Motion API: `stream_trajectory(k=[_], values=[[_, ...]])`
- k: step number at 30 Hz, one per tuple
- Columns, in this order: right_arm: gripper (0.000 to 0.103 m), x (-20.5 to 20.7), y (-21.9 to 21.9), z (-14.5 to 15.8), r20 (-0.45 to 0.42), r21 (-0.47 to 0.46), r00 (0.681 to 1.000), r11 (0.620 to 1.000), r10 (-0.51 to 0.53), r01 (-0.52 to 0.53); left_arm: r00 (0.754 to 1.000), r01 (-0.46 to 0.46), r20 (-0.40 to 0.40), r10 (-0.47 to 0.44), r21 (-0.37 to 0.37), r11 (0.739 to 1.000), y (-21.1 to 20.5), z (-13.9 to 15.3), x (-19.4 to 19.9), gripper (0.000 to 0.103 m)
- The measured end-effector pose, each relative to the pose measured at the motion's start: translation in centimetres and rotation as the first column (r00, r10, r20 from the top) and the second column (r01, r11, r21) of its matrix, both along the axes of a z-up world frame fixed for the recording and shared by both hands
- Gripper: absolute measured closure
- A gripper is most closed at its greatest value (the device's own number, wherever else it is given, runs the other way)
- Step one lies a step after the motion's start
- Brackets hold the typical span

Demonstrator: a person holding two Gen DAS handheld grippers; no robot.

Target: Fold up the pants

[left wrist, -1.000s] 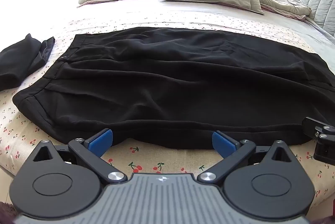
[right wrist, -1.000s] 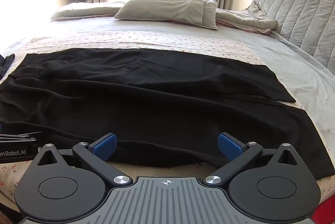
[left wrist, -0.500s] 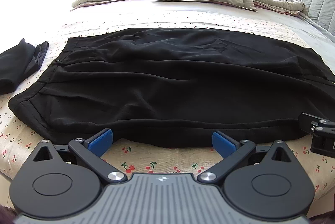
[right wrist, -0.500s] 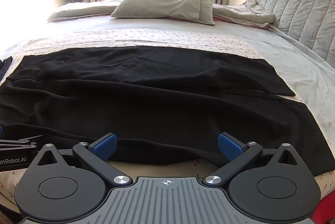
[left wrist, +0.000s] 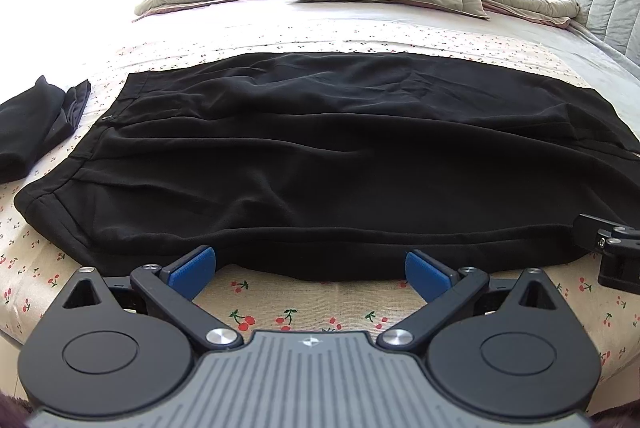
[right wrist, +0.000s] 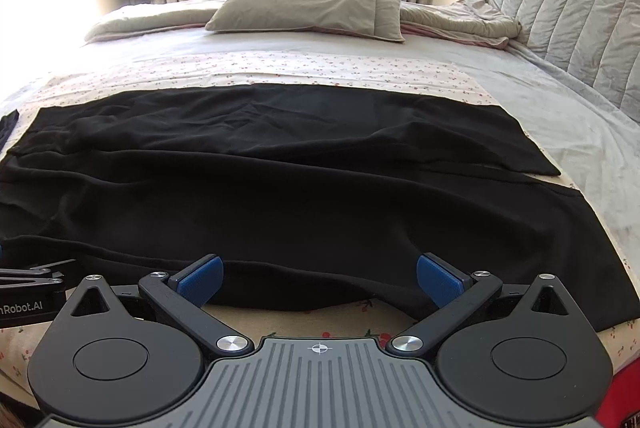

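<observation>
Hovering at the near edge of the bed (left wrist: 48, 280), we hold both tools level and low, each camera looking forward across the black pants (left wrist: 320, 163) that lie spread flat and crosswise on the cherry-print sheet, waistband to the left, leg ends to the right. The left gripper (left wrist: 308, 270) sits just short of the near hem with its jaws released and wide, blue pads (left wrist: 192, 267) bracketing the fabric edge without pinching it. The right gripper (right wrist: 320, 278) stands the same way further along the leg, jaws spread, nothing held; its edge shows at the right of the left view.

We judge the step in hand to be taking the near long edge so it can be carried over onto the far one. To do that well, we should slide each lower pad under the hem, catch both layers of cloth rather than the top one alone, close together, and lift evenly so the fold line stays straight. A loose pinch would likely let the slack cloth sag between the two grips. A second dark garment (left wrist: 32, 131) lies folded beyond the waistband, apart from the pants.
</observation>
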State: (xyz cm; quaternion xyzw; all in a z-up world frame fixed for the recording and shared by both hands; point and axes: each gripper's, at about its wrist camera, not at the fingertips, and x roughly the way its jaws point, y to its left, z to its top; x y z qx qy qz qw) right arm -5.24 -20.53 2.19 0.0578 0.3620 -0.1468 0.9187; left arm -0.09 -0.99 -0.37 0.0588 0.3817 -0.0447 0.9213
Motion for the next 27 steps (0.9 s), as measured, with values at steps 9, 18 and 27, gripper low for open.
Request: stream_trajectory(k=[9, 18, 27], values=[[0.0, -0.07, -0.02, -0.09, -0.005, 0.0, 1.0, 1.0, 0.007, -0.007, 1.0, 0.002, 0.004, -0.002, 0.008, 1.0, -0.17, -0.2, -0.17, 0.0], [0.0, -0.06, -0.14, -0.22, -0.008, -0.003, 1.0, 1.0, 0.007, -0.007, 1.0, 0.0, 0.006, 0.0, 0.01, 1.0, -0.16, -0.24, -0.28, 0.0], [0.0, -0.08, -0.16, -0.35, -0.011, -0.004, 1.0, 1.0, 0.01, -0.01, 1.0, -0.002, 0.007, 0.002, 0.008, 1.0, -0.19, -0.22, -0.33, 0.0]])
